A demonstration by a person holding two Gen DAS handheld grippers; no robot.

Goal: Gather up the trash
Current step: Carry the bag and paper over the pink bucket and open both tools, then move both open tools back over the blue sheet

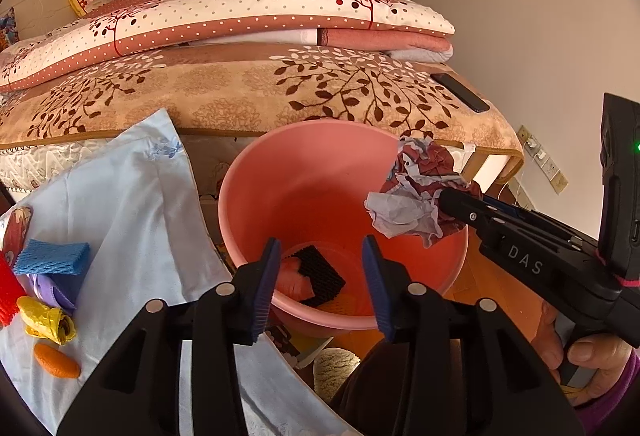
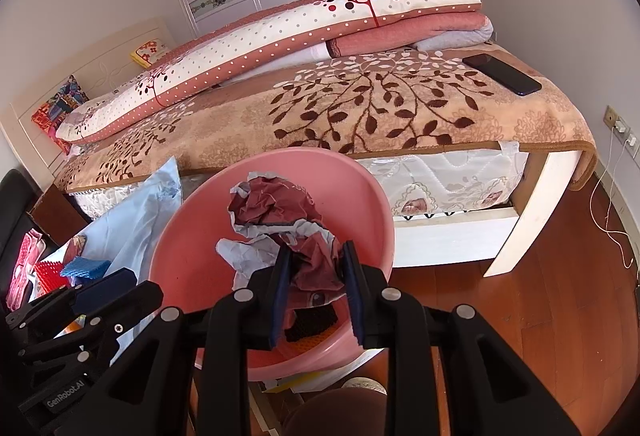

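My left tongs (image 1: 322,284) gape empty over the bin (image 1: 240,195), some trash inside; right tongs (image 2: 318,290) clamp crumpled paper (image 2: 276,220); scraps (image 1: 50,320) remain on the cloth (image 1: 132,203).

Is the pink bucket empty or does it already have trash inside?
Not empty: the pink bucket holds black mesh foam and orange pieces at its bottom.

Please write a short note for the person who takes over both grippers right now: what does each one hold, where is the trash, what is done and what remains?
Left gripper: jaws open, empty, above the pink bin.
Right gripper: shut on a crumpled paper wad, held over the bin.
Done: black mesh piece and some orange scraps are in the bin.
Left: drop the wad; then collect the blue foam, yellow wrapper, orange piece and red item from the light blue cloth.
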